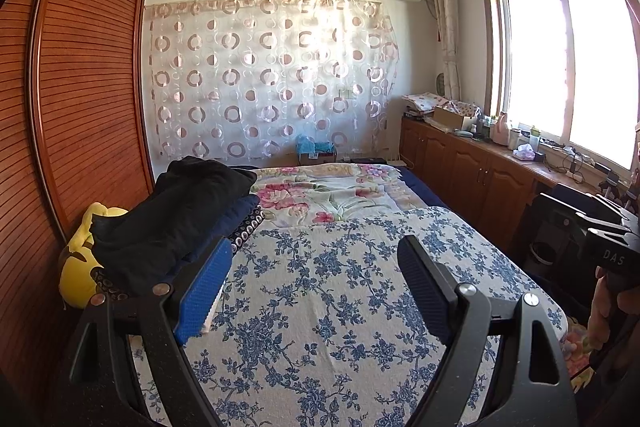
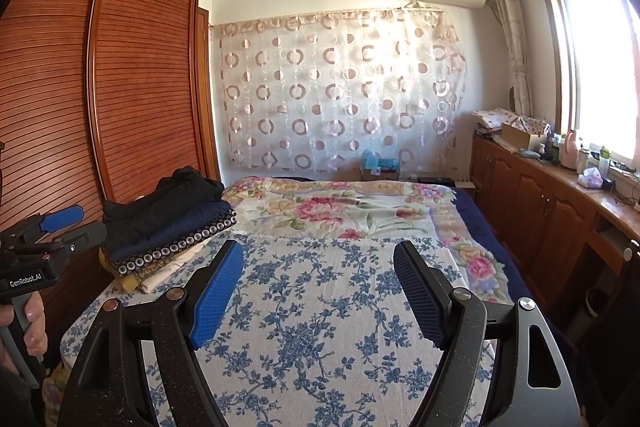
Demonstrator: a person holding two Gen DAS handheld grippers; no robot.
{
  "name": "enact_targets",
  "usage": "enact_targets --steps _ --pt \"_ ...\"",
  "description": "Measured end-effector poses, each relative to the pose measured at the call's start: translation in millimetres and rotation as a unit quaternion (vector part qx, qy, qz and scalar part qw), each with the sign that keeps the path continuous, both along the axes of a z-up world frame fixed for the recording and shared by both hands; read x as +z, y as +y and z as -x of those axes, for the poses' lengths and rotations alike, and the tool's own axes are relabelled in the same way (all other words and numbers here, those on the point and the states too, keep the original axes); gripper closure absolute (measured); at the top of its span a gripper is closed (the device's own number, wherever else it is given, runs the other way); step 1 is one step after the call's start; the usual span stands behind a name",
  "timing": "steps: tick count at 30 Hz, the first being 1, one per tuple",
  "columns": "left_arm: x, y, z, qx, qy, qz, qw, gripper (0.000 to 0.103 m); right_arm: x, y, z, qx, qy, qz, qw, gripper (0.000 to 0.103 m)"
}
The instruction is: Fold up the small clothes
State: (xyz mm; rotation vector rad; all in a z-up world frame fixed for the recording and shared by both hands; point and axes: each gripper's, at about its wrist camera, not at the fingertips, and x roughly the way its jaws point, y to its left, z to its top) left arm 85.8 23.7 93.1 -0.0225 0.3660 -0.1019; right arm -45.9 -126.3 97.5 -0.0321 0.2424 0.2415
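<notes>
A stack of folded clothes (image 2: pixel 172 223), black on top, then navy, a ring-patterned piece and a pale one, lies at the bed's left edge; it also shows in the left wrist view (image 1: pixel 172 215). My left gripper (image 1: pixel 316 259) is open and empty above the blue-flowered cloth (image 1: pixel 340 287), just right of the stack. My right gripper (image 2: pixel 318 263) is open and empty over the same cloth (image 2: pixel 320 307). The left gripper also shows at the left edge of the right wrist view (image 2: pixel 44 227). The right gripper's body shows at the right edge of the left wrist view (image 1: pixel 600 231).
A pink-flowered blanket (image 2: pixel 340 207) covers the far bed. A wooden slatted wardrobe (image 2: pixel 100 87) stands left. A yellow plush toy (image 1: pixel 80 259) lies by the stack. Low wooden cabinets (image 2: pixel 540 203) with bottles and boxes run under the window on the right.
</notes>
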Motion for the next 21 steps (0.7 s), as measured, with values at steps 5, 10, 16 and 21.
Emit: enact_targets --steps 5,10,16,21 --pt "-0.2 0.0 0.1 0.000 0.000 0.000 1.0000 0.018 -1.6 0.1 0.9 0.000 -0.001 0.000 1.000 0.024" --pt "-0.6 0.0 0.2 0.000 -0.001 0.000 1.0000 0.018 -2.0 0.3 0.8 0.000 0.000 0.000 1.000 0.024" --pt "-0.5 0.0 0.7 -0.001 -0.001 0.000 1.0000 0.018 -2.1 -0.2 0.8 0.000 -0.001 0.000 1.000 0.024" --pt "0.7 0.0 1.0 -0.001 -0.002 0.000 1.0000 0.018 -2.6 -0.2 0.4 0.001 -0.001 0.000 1.000 0.024"
